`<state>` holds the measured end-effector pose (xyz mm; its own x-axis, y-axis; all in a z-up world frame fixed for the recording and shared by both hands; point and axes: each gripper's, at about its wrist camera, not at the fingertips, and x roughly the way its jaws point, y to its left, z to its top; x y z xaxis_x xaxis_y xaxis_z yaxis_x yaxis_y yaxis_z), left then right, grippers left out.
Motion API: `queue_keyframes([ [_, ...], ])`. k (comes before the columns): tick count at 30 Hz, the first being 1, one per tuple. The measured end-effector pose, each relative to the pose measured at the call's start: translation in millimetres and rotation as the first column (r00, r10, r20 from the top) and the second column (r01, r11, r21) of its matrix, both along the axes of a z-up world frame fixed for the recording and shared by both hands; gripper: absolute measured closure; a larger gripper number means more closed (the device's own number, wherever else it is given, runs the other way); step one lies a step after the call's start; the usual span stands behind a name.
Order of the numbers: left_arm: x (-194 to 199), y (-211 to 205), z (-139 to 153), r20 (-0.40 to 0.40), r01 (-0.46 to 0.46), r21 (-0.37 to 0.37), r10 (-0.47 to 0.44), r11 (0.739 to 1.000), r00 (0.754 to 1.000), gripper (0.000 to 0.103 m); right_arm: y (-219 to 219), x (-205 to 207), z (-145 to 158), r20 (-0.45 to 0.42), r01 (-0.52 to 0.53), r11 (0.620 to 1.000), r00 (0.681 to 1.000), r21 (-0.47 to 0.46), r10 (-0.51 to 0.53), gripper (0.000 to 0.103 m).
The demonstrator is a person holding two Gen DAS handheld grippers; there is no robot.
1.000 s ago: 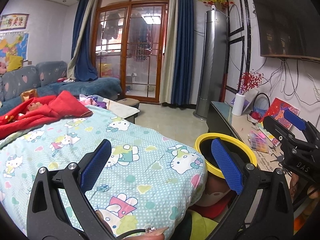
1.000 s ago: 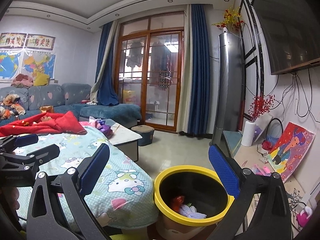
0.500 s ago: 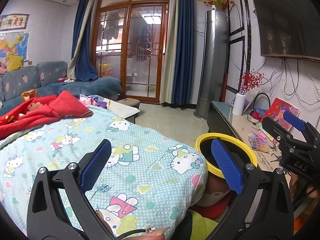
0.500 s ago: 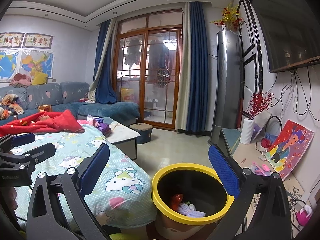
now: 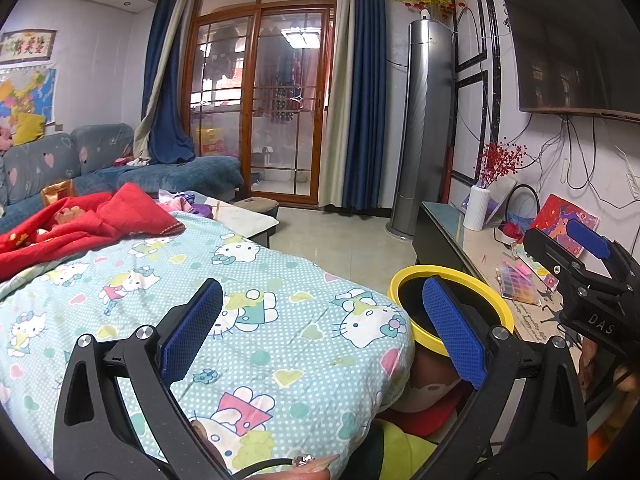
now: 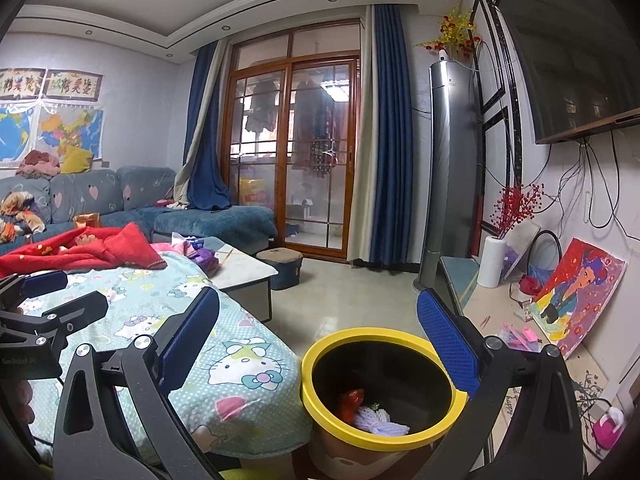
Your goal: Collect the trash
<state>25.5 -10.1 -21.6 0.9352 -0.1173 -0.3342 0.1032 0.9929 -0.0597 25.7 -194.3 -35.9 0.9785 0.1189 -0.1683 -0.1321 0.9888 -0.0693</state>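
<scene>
The left gripper (image 5: 322, 330) is held above the near part of a table covered with a cartoon-cat cloth (image 5: 168, 280); its blue-padded fingers (image 5: 192, 330) stand wide apart with nothing between them. The right gripper (image 6: 318, 344) is positioned over the trash bin (image 6: 382, 384), likewise spread wide and empty. The trash bin has a yellow rim and a dark interior and stands on the floor just beside the near right corner of the cloth-covered table. In the right wrist view, the bin contains a red scrap (image 6: 351, 400) and a white netted wad (image 6: 378, 422) lying against the near inner wall, touching each other. In the left wrist view, only the bin rim (image 5: 452, 308) shows past the right finger; the contents are hidden. A red blanket (image 5: 84, 220) lies bunched on the far left part of the cloth. A low side table (image 6: 240, 274) stands beyond the table's far end, with a small round stool (image 6: 280, 266) just to its right. A white ribbed vase (image 6: 493, 256) with red berries stands on the console along the right wall, and a colourful painting (image 6: 580, 296) leans against that wall nearer to the camera. A blue sofa (image 6: 120, 204) runs along the far left.
</scene>
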Motion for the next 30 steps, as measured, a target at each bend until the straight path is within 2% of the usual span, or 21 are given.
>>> queue_keyframes([
  [24, 1.6, -3.4, 1.2, -0.004, 0.011, -0.006, -0.011, 1.0, 1.0, 0.011, -4.0, 0.1, 0.1, -0.003, 0.002, 1.0, 1.0, 0.003, -0.002, 0.006],
  [30, -2.2, -0.1, 8.5, 0.012, 0.007, -0.013, -0.007, 1.0, 1.0, 0.011, -1.5, -0.4, 8.4, 0.0, -0.042, 0.999, 0.999, 0.015, 0.042, 0.006],
])
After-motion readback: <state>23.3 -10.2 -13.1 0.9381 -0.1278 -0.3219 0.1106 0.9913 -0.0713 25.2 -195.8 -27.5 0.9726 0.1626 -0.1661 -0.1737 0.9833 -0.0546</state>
